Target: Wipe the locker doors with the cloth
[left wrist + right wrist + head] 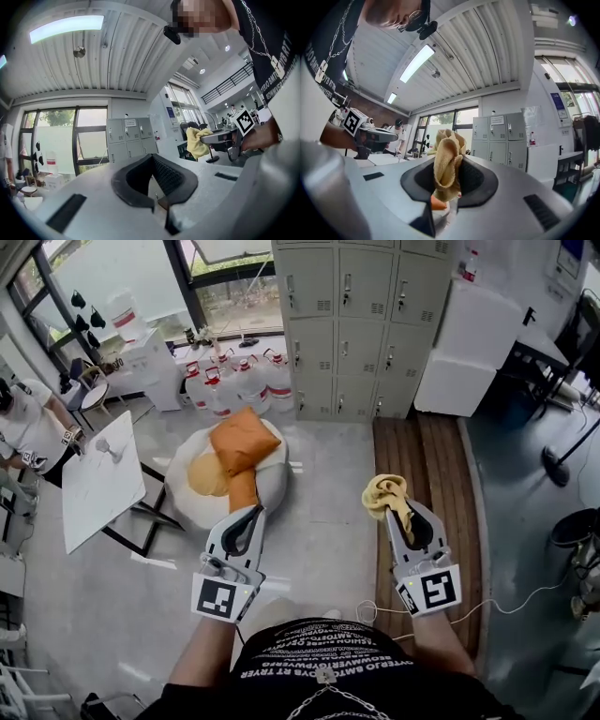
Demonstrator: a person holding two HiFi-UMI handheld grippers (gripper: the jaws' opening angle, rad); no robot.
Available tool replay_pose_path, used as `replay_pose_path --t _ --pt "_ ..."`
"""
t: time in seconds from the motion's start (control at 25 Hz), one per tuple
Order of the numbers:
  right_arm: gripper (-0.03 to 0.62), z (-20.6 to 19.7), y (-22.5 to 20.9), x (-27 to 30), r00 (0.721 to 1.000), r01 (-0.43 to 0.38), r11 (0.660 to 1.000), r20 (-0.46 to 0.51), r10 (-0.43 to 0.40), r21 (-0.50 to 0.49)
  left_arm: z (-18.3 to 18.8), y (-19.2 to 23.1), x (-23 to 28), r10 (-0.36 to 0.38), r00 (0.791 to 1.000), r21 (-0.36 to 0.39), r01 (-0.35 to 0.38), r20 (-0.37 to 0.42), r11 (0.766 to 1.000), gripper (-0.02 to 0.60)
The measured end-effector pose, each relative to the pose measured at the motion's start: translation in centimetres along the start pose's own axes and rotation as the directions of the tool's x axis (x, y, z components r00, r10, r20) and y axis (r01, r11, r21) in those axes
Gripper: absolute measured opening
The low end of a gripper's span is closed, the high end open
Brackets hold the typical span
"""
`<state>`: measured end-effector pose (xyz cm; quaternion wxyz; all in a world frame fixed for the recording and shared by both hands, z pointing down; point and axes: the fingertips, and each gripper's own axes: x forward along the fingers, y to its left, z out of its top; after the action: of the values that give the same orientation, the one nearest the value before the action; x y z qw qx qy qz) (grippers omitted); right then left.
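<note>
The grey lockers (361, 324) stand at the far wall, well ahead of both grippers; they also show in the left gripper view as lockers (129, 140) and in the right gripper view as lockers (499, 140). My right gripper (398, 514) is shut on a bunched yellow cloth (387, 493), which sticks up out of its jaws. The cloth (447, 161) fills the gap between the pads of the right gripper (449, 185). My left gripper (254, 514) is held low at my left, shut with nothing in it, and the left gripper (153, 180) shows bare pads.
A white beanbag (272, 486) with orange cushions lies on the floor between me and the lockers. A tilted white table (101, 479) and a person (28, 427) are at the left. Water jugs (234, 381) stand by the window. A white cabinet (473, 343) is right of the lockers, beyond a wooden floor strip (427, 465).
</note>
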<state>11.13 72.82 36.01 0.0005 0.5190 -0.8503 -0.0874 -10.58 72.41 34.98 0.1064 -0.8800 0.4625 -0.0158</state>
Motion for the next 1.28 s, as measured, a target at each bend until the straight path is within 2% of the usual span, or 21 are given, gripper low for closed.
replay_pose_path --t 0.32,0.52,0.64,0.92,1.12,1.28 --pt "0.08 -1.3 -0.8 1.4 1.0 0.006 0.999 -0.002 -0.006 0.043 -1.3 0.7 2.2 -0.024 1.0 0.004 0.024 -0.013 1.0 0.005" --pt "0.08 -1.1 -2.5 3.6 1.0 0.019 0.999 -0.009 -0.018 0.045 -1.6 2.1 5.9 -0.064 0.998 0.012 0.065 -0.01 0.998 0.005" --pt "0.08 -1.2 -3.6 4.8 0.999 0.033 0.998 -0.035 -0.031 0.05 -2.0 2.8 8.3 -0.085 0.996 -0.022 0.085 0.01 0.996 0.005" --pt "0.08 -2.5 -3.7 8.9 0.998 0.039 0.995 -0.055 -0.034 0.088 -4.6 6.5 11.9 -0.11 0.994 -0.06 0.111 0.02 0.992 0.005" --pt "0.08 -2.6 -3.8 13.1 0.998 0.044 0.995 -0.057 -0.039 0.091 -5.2 9.4 14.5 -0.148 0.988 -0.064 0.15 0.039 0.987 0.005" --pt "0.08 -2.6 -2.8 16.5 0.998 0.034 0.995 -0.048 -0.029 0.098 -6.5 12.1 15.4 -0.16 0.987 -0.065 0.161 0.023 0.985 0.005"
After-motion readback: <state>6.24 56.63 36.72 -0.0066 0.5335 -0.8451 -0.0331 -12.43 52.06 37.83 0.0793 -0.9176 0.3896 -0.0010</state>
